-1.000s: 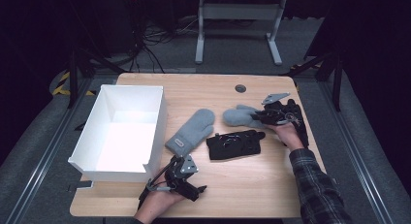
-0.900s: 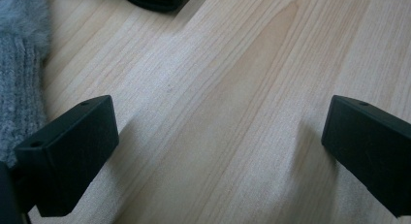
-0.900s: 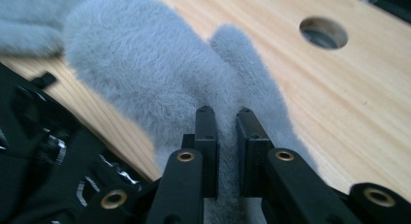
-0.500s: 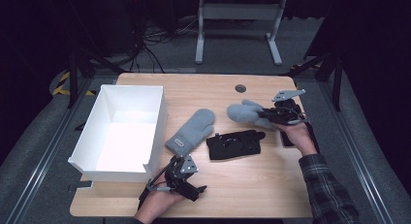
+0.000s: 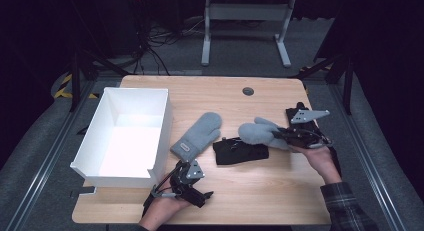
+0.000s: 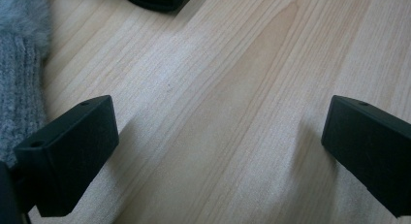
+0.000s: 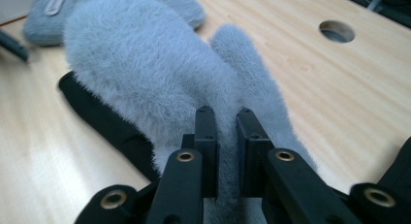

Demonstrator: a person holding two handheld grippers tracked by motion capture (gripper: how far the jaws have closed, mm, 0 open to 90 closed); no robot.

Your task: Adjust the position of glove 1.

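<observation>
Right claw carrying a fluffy grey mitten toward the white box.

In the high view, the right claw point(image 5: 278, 135) was clamped on the cuff of the fluffy mitten point(image 5: 256, 132), held right of the white box point(image 5: 161, 122), over the black gloves point(image 5: 240, 151) on the tabletop point(image 5: 260, 191); a second grey mitten point(image 5: 197, 135) lay just beside the box, and the left claw point(image 5: 197, 188) rested below the box's near corner. In the left gripper view, its jaws stood wide apart over bare wood, holding nothing. In the right gripper view, the jaws pinched a fold of mitten point(image 7: 145, 69) fur. To do this well, I judge the grip should stay firm and the mitten high enough to clear the box wall before release.
</observation>
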